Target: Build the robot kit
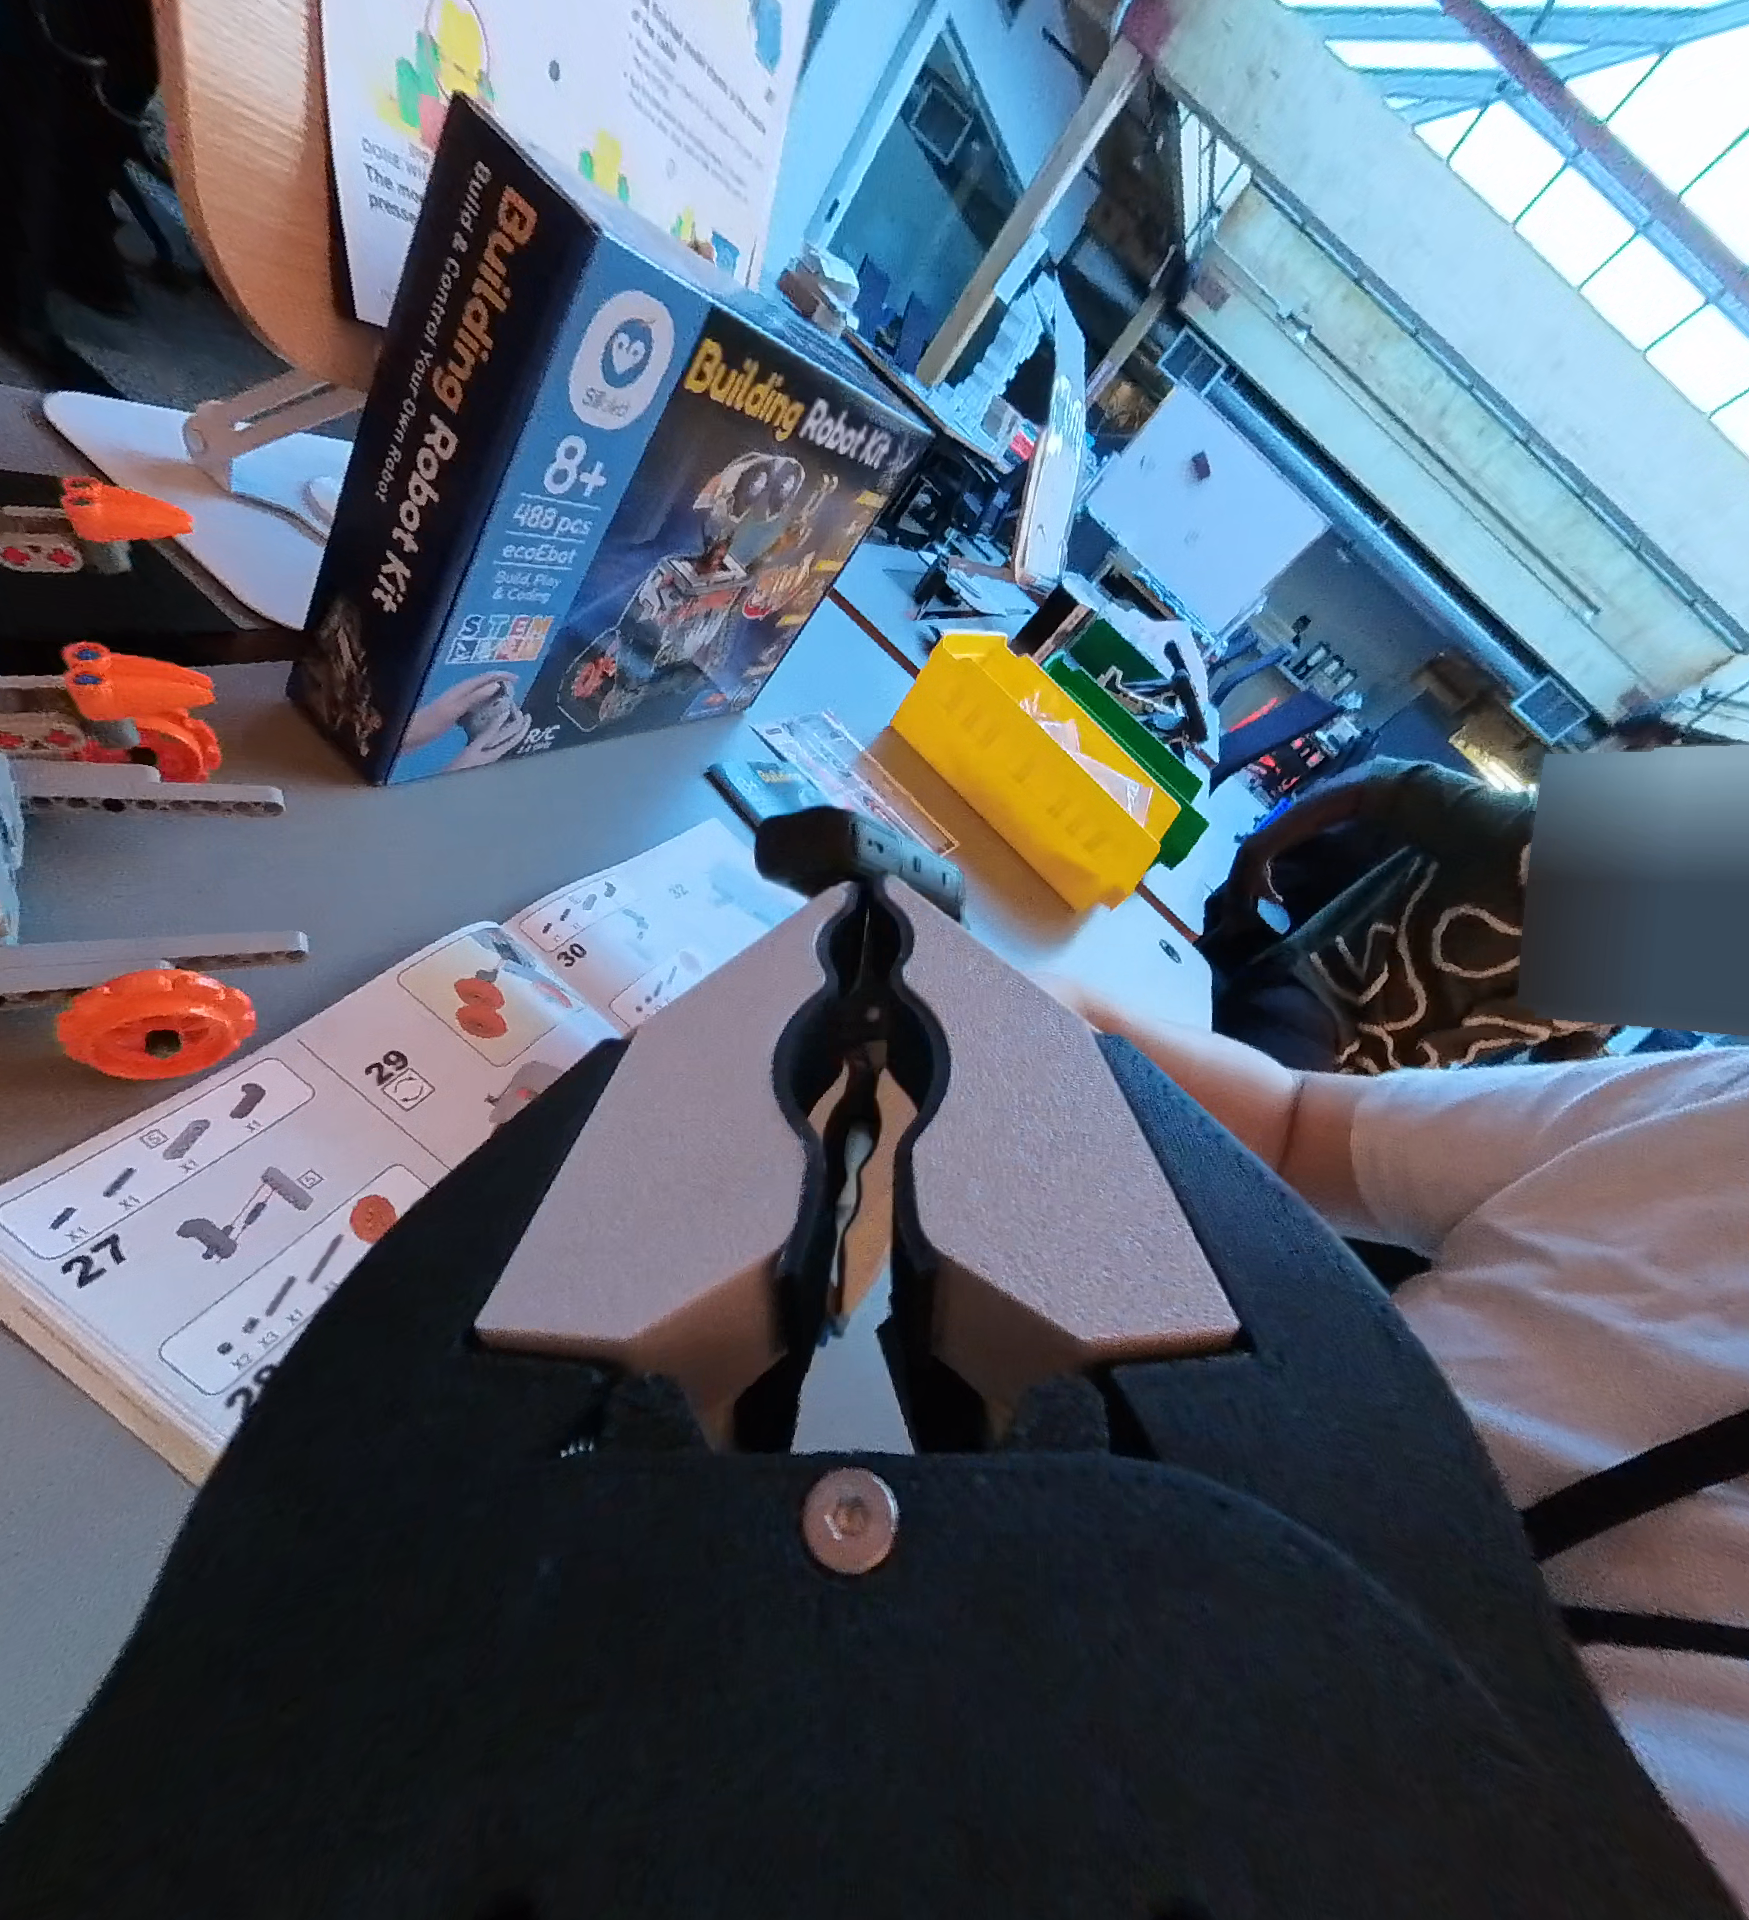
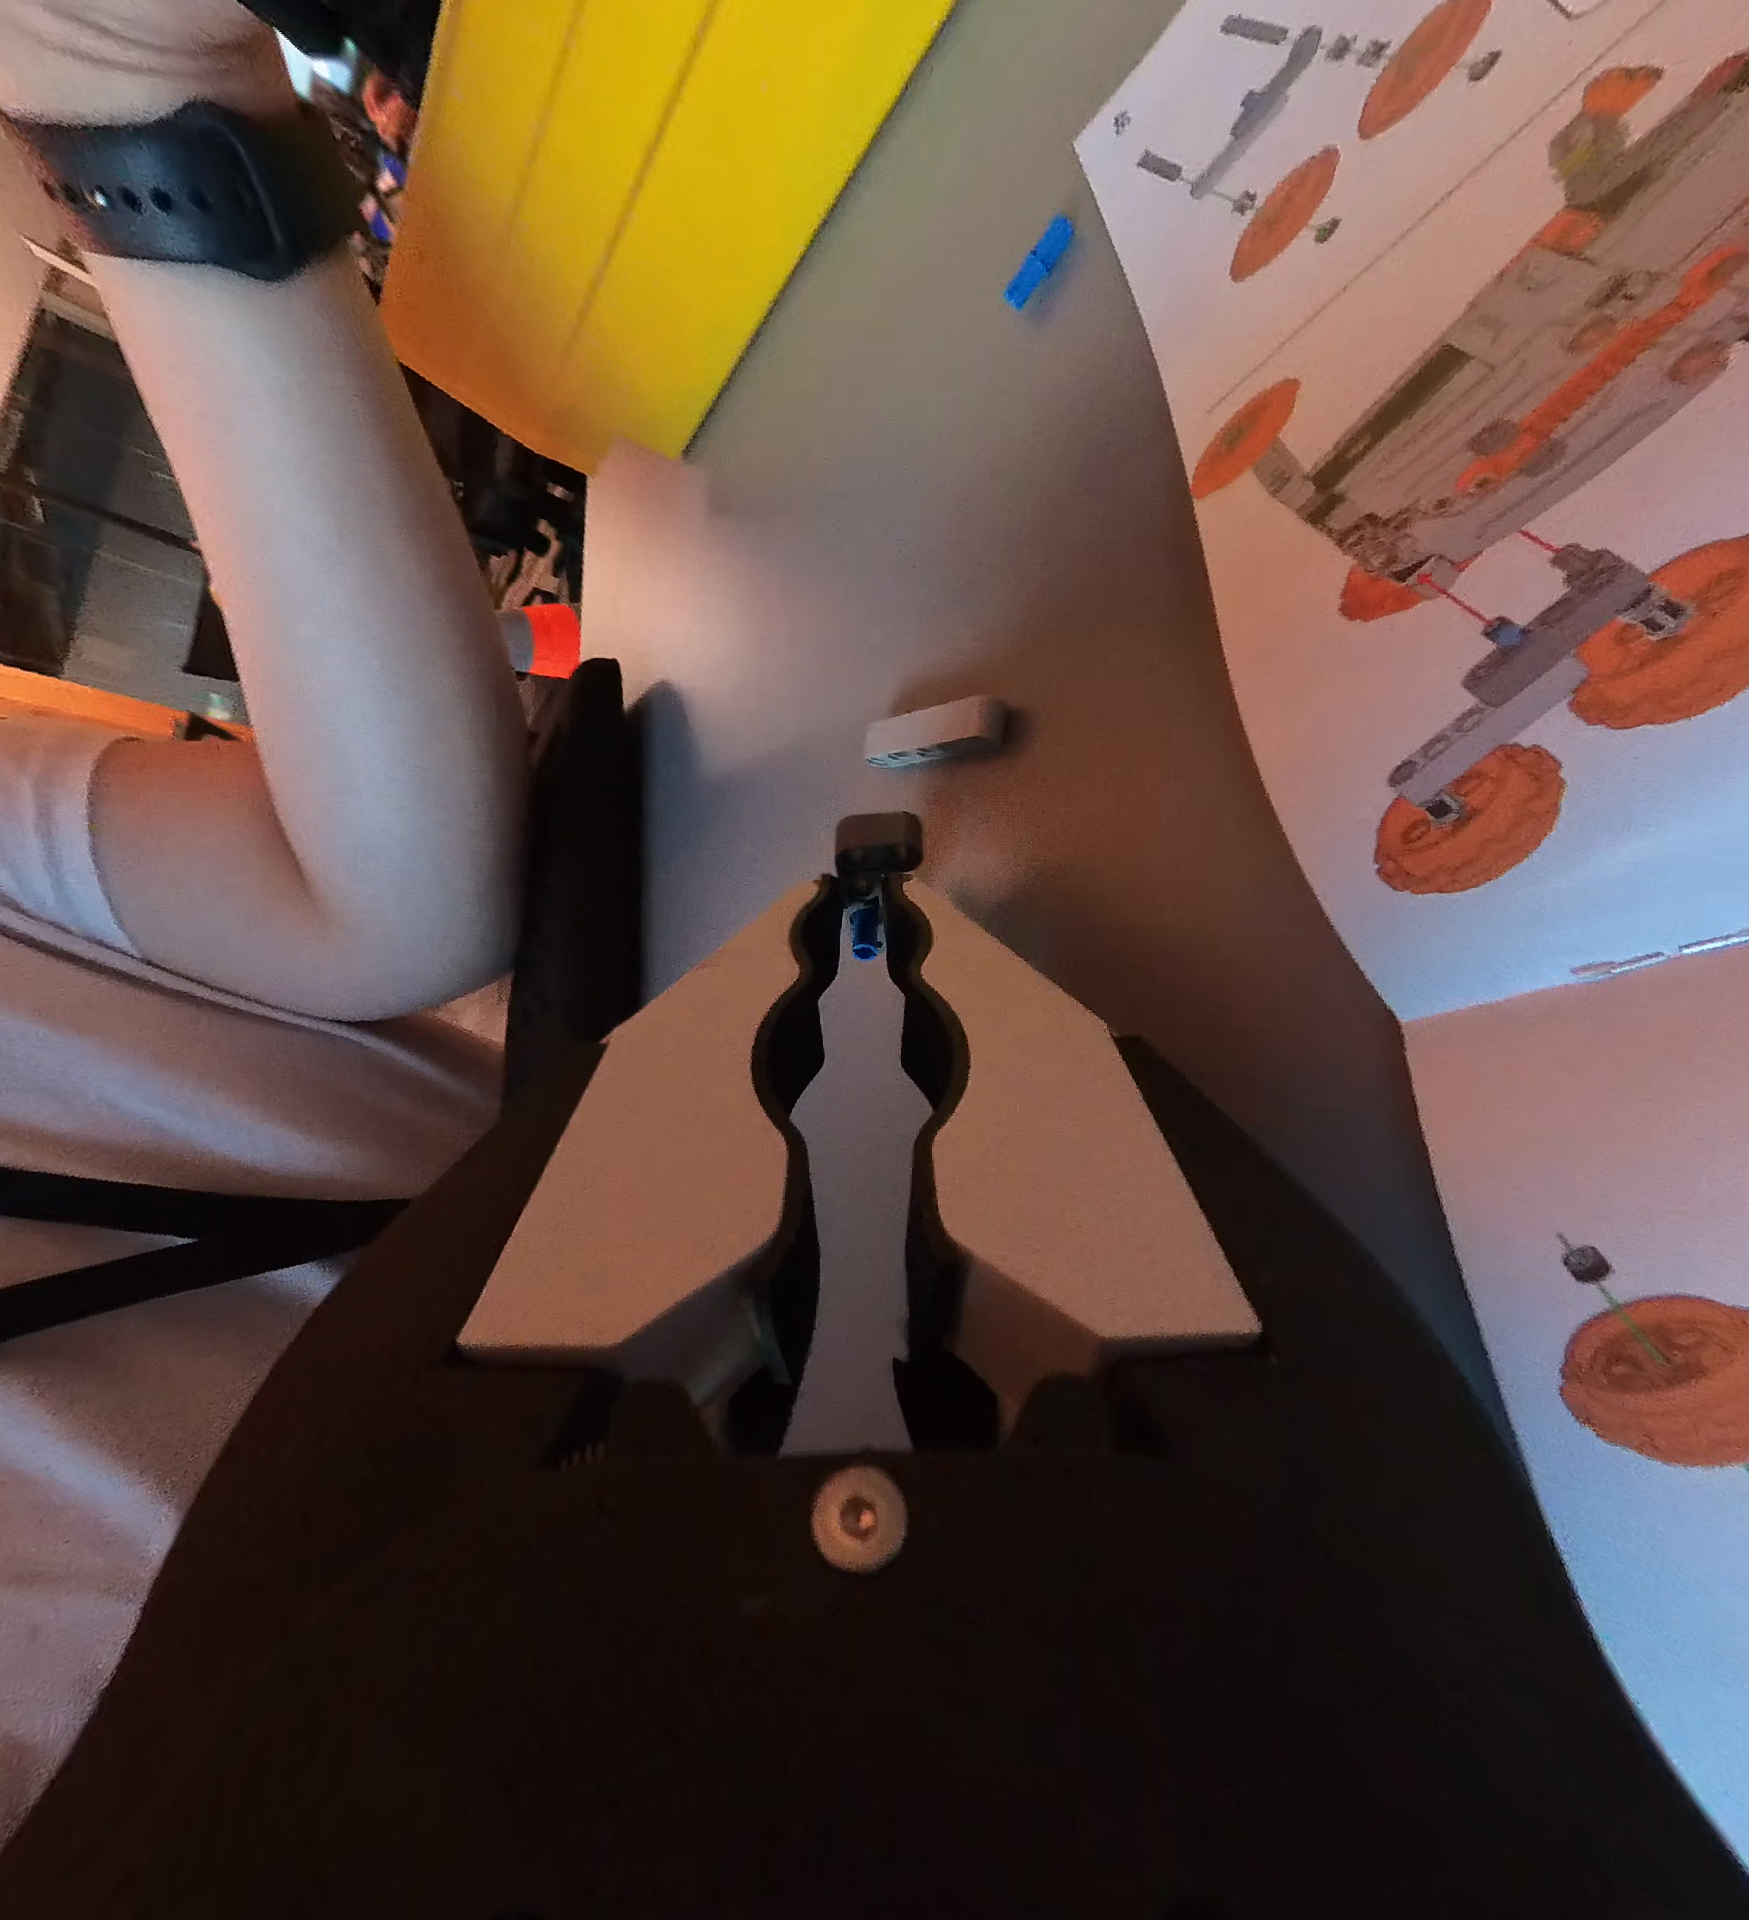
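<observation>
In the left wrist view my left gripper (image 1: 865, 891) has its fingers shut, tips together, above an open instruction booklet (image 1: 226, 1195). A short blurred piece (image 1: 854, 847), black at one end and grey with holes at the other, shows right at the tips. In the right wrist view my right gripper (image 2: 875, 883) is shut on a small dark grey connector (image 2: 878, 840) with a blue pin (image 2: 865, 928) that sticks back between the fingers. It hangs just above the grey table. A light grey short beam (image 2: 937, 732) lies on the table just past it.
A kit box (image 1: 579, 468) stands behind the booklet. A half-built model with orange wheels (image 1: 153, 1023) is at the left. A yellow bin (image 1: 1036, 769) and a green bin (image 1: 1150, 758) are beyond. A loose blue pin (image 2: 1039, 260), the yellow bin (image 2: 641, 208), booklet pages (image 2: 1576, 416) and a person's forearm (image 2: 330, 623) surround the right gripper. Spacing between my two grippers at the tips: around 20 cm.
</observation>
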The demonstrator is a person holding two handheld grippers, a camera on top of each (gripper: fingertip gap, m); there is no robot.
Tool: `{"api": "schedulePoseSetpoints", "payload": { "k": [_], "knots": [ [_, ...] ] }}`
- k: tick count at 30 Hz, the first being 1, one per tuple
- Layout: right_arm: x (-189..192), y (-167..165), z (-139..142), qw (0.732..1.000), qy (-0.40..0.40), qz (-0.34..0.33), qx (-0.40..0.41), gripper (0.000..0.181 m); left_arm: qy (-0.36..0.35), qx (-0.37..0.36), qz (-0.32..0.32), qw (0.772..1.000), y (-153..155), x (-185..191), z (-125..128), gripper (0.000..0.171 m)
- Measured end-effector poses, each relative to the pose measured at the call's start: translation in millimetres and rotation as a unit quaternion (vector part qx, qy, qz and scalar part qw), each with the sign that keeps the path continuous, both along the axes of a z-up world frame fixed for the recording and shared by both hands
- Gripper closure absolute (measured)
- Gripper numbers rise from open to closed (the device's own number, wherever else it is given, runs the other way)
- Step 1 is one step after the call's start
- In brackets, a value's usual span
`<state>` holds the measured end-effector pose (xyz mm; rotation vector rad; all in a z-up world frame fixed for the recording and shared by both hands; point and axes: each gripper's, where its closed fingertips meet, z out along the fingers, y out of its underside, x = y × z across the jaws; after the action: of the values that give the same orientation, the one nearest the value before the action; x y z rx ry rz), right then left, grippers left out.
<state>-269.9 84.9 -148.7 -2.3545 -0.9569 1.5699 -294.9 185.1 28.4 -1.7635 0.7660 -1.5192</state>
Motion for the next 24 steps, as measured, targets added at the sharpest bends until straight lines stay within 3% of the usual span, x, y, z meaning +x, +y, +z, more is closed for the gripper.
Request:
{"api": "schedulePoseSetpoints", "payload": {
  "k": [4,10,18,22,24],
  "knots": [
    [-2.0,0.5,-1.9,1.000,0.000,-0.002,0.007,0.173,0.007,0.013,0.001,1.000,0.3,0.9,-0.5,0.171],
    [5.5,7.9,-9.8,0.993,-0.062,0.001,0.099,0.168,0.016,0.018,-0.021,0.999,-6.8,7.4,-1.8,0.171],
    [8.4,6.0,-6.8,0.988,-0.083,0.011,0.131,0.157,0.029,0.031,-0.027,0.999,-11.2,10.5,-2.5,0.171],
    [14.6,11.1,2.8,0.985,-0.081,0.004,0.155,0.157,0.028,0.030,-0.021,0.999,-10.0,8.2,-1.3,0.171],
    [13.4,18.4,16.3,0.976,-0.063,-0.001,0.209,0.159,0.030,0.033,-0.014,0.999,-8.1,7.1,-1.1,0.171]
  ]
}}
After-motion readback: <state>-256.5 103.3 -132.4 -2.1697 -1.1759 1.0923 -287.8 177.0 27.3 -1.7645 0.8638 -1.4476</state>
